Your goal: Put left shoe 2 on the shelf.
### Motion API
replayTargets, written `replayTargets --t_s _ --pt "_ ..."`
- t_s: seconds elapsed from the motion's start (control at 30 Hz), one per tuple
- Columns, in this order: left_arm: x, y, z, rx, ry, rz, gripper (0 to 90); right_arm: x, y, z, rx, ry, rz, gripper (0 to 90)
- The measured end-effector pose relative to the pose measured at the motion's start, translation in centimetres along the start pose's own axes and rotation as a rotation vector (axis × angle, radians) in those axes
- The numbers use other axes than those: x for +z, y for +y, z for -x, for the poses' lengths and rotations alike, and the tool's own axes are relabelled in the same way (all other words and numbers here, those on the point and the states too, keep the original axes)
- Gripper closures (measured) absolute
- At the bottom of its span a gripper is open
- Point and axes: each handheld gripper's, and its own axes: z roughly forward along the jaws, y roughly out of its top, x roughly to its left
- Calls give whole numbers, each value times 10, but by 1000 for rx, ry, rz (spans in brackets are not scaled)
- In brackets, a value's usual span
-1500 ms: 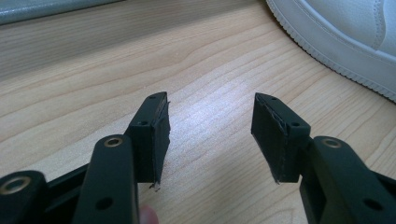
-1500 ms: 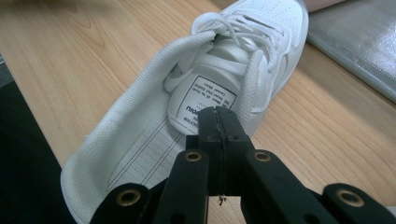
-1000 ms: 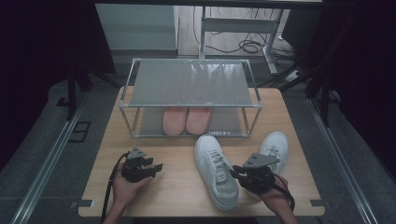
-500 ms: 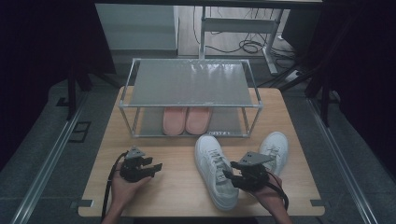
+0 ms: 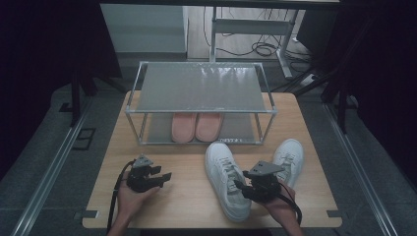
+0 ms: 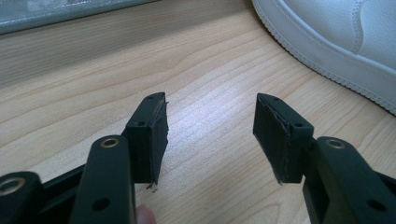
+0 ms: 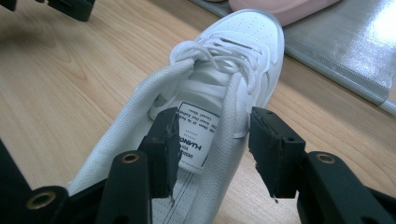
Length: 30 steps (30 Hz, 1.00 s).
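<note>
Straddling the white sneaker's [image 7: 219,107] collar, the right gripper [image 7: 212,149] has just been opening its jaws wide, the heel cut off below, pads apparently clear.

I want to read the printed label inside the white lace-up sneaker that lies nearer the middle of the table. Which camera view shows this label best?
The right gripper view: the white printed label on the tongue of the white lace-up sneaker faces the camera, close, between the fingers. The high view shows this sneaker whole, but the label is too small to tell. The left gripper view shows its white side and sole edge.
</note>
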Motion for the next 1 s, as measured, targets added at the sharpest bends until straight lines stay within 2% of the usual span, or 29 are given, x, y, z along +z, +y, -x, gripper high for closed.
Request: replayTargets --t_s 0.27,0.6,0.87,1.0 --pt "2 0 -1 5 -2 -15 455 12 0 -2 -9 -50 -43 553" --pt "2 0 0 2 -3 -11 456 29 5 -5 -24 -143 -100 667" --pt "4 -1 2 7 -5 -17 457 30 5 -6 -12 -171 -101 748" --pt "3 -1 0 4 -2 -15 457 30 5 -3 18 -167 -84 769"
